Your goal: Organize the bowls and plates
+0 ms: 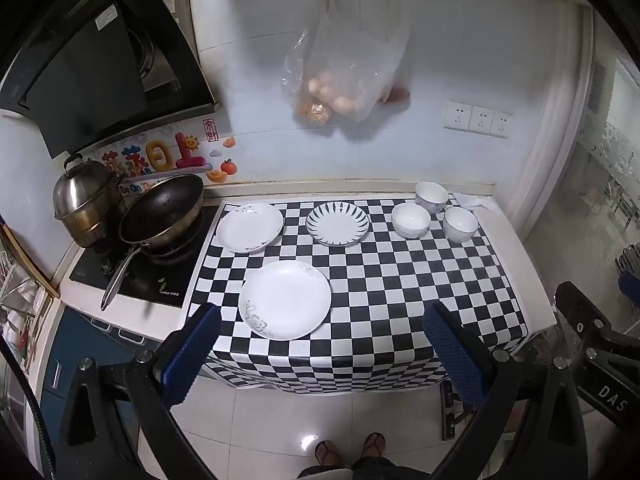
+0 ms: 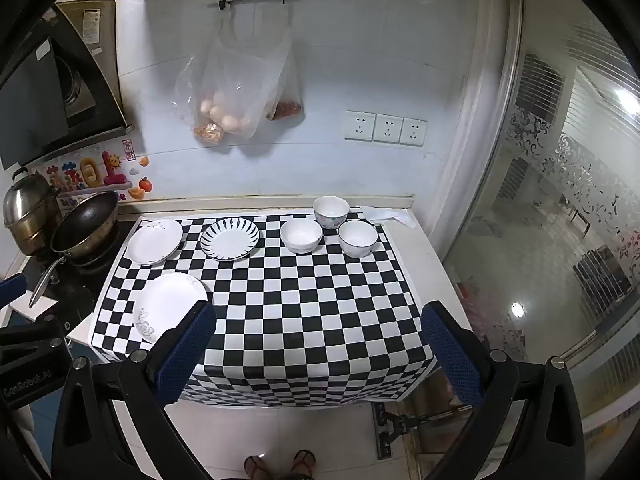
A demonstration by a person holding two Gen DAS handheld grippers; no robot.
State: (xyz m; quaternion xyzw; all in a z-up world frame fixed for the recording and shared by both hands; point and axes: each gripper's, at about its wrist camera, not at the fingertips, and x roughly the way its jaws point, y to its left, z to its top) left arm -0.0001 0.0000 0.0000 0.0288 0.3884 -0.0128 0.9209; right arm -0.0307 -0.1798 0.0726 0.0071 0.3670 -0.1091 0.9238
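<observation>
Three plates (image 1: pixel 285 299) are spread along the bench's left side and three bowls (image 1: pixel 411 220) clustered at its back right corner, unstacked. Both the left gripper (image 1: pixel 322 344) and right gripper (image 2: pixel 318 344) are held back off the front edge, fingers wide apart and empty, presumably for a first pick.

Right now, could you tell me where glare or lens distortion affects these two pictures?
Left wrist view: a bright lamp reflection sits on the floor tile, and the counter's edge bows from the fisheye; the corners go black. Right wrist view: glare spots shine on the glass door, whose frame curves strongly; the plates and bowls stay sharp.
</observation>
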